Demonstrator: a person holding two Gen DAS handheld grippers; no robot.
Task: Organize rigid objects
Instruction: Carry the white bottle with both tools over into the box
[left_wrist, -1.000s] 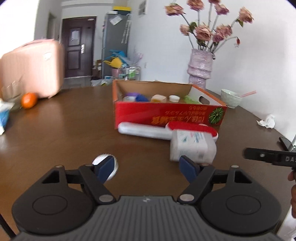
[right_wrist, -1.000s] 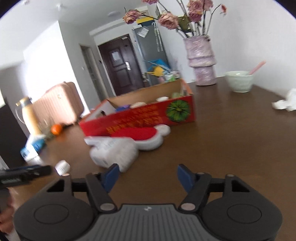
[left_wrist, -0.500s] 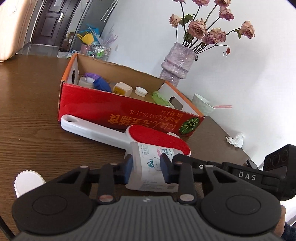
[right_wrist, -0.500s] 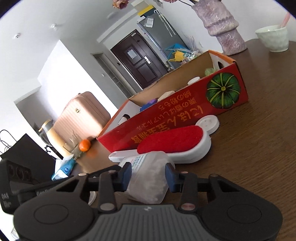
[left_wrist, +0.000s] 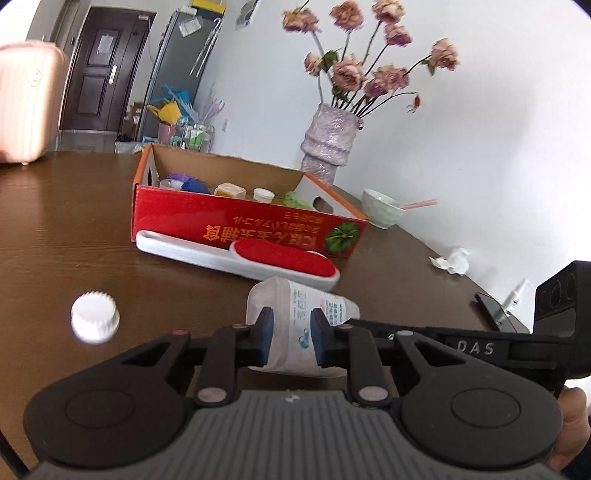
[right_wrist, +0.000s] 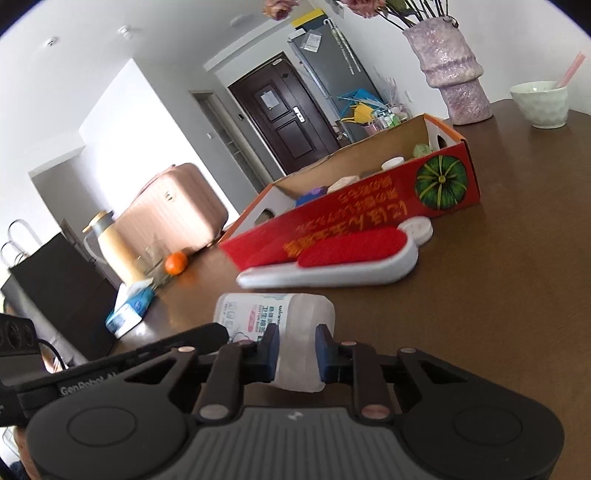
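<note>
Both claws grip the same thing: a translucent white plastic bottle with a printed label, lying on its side on the dark brown wooden table. The left claw has its blue pads pressed narrow against the bottle's sides, and the right claw pinches the bottle from the other end in the same narrow way. In the left wrist view the right claw's black body reaches in from the right edge, close against the bottle.

Taking the red cardboard box with a green pumpkin print as the landmark: the bottle lies in front of the box, nearer the cameras, apart from it. Between bottle and box lies a white plastic lint brush with a red pad, close along the box's front wall. A round white disc lies at the brush's head end, just beside the box's pumpkin corner. A white ribbed screw cap sits alone on the table, well to the left of the bottle and in front of the box. Inside the box are several small containers and lids. Behind the box stands a pale purple textured vase with dried pink roses, and to its right a pale green bowl.
</note>
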